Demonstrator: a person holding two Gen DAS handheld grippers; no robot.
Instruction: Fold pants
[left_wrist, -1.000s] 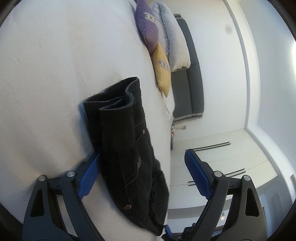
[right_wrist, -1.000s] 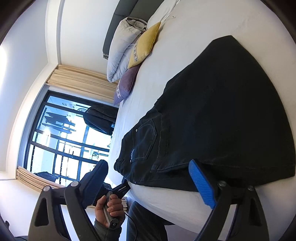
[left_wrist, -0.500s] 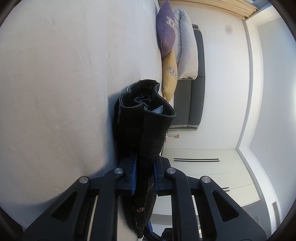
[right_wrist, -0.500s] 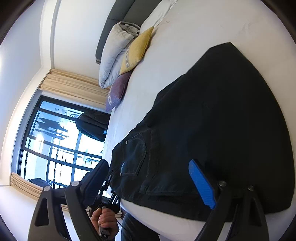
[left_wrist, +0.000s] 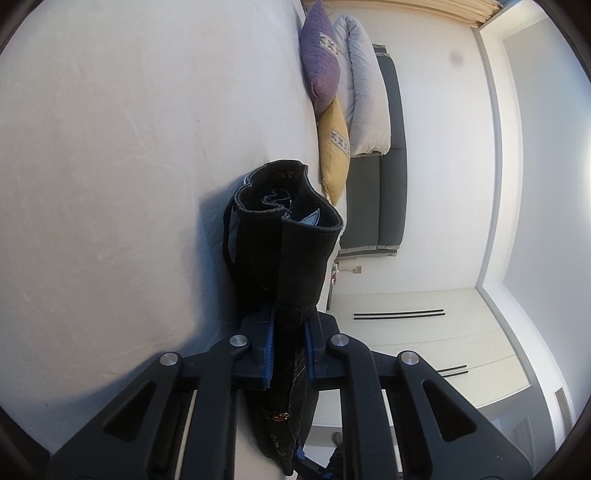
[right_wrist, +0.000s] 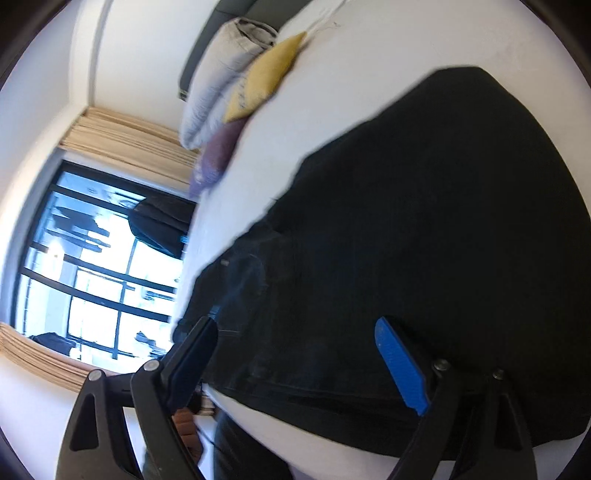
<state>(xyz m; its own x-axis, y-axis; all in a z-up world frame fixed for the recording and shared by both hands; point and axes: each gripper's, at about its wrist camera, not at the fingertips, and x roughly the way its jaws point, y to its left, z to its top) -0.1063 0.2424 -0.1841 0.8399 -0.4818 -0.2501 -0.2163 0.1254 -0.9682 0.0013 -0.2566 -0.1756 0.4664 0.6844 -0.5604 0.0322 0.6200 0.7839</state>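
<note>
The black pants (right_wrist: 424, 240) lie folded on the white bed (right_wrist: 369, 92), filling most of the right wrist view. My left gripper (left_wrist: 289, 347) is shut on the waistband end of the pants (left_wrist: 288, 251), whose layered edge stands up above the blue pads. My right gripper (right_wrist: 295, 354) is open, its jaws spread wide just over the near edge of the pants, touching nothing. The right wrist view is blurred.
A purple pillow (left_wrist: 319, 62), a yellow pillow (left_wrist: 334, 147) and a pale grey one (left_wrist: 364, 92) lean against a dark headboard (left_wrist: 391, 166). A large window (right_wrist: 99, 266) lies beyond the bed. White cupboards (left_wrist: 424, 332) stand past the bed's edge.
My left gripper closed on the waistband end of the pants, then stayed shut. My right gripper stayed open and moved closer over the pants.
</note>
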